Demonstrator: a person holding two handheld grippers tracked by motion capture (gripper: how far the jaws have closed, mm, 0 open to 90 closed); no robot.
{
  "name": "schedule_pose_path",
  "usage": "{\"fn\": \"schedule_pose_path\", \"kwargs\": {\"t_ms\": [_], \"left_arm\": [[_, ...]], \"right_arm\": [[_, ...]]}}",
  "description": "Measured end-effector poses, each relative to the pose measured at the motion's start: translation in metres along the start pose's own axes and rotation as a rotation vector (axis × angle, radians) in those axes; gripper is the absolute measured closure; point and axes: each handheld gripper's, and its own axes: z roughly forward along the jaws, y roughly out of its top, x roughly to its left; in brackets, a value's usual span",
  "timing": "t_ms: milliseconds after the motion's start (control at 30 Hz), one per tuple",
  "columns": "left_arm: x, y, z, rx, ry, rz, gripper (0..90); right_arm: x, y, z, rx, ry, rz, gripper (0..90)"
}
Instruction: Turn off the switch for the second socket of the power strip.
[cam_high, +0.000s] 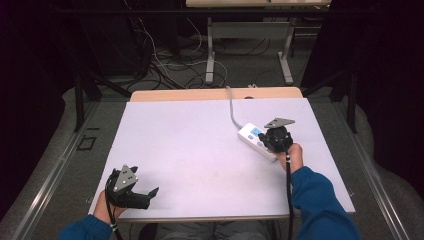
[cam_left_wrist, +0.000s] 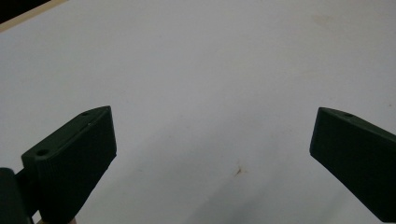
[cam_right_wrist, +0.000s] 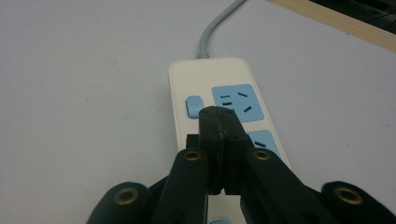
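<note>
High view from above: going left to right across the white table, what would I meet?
Left tongs, wide open near the front edge → bare white table → white power strip → right tongs, shut, over the strip.

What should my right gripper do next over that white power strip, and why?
Probably ease the right gripper straight down a touch. Its fingers are closed together and poised over the white power strip with pale blue sockets, just beside the small blue rocker switch, so a short press looks like the likely next step. The left gripper rests open, well away.
</note>
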Motion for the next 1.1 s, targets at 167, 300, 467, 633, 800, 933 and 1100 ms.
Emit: {"fn": "schedule_pose_path", "kwargs": {"t_ms": [167, 300, 467, 633, 800, 933, 1100], "left_arm": [[0.000, 0.000, 0.000, 0.003, -0.001, 0.001, 0.4], [0.001, 0.000, 0.000, 0.002, 0.004, 0.008, 0.4], [0.000, 0.000, 0.000, 0.002, 0.005, 0.010, 0.4], [0.001, 0.000, 0.000, 0.003, 0.005, 0.010, 0.4], [0.001, 0.000, 0.000, 0.003, 0.005, 0.010, 0.4], [0.000, 0.000, 0.000, 0.001, 0.007, 0.008, 0.4], [0.000, 0.000, 0.000, 0.002, 0.007, 0.008, 0.4]], "right_arm": [[0.002, -0.003, 0.004, 0.021, -0.003, -0.010, 90.0], [0.002, -0.004, 0.005, 0.029, -0.010, -0.014, 90.0], [0.002, -0.005, 0.008, 0.039, -0.010, -0.011, 90.0], [0.003, -0.006, 0.010, 0.049, -0.012, -0.015, 90.0], [0.003, -0.007, 0.012, 0.057, -0.021, -0.009, 90.0], [0.004, -0.008, 0.013, 0.069, -0.016, -0.013, 90.0], [0.004, -0.008, 0.013, 0.074, -0.026, -0.009, 90.0]]}}
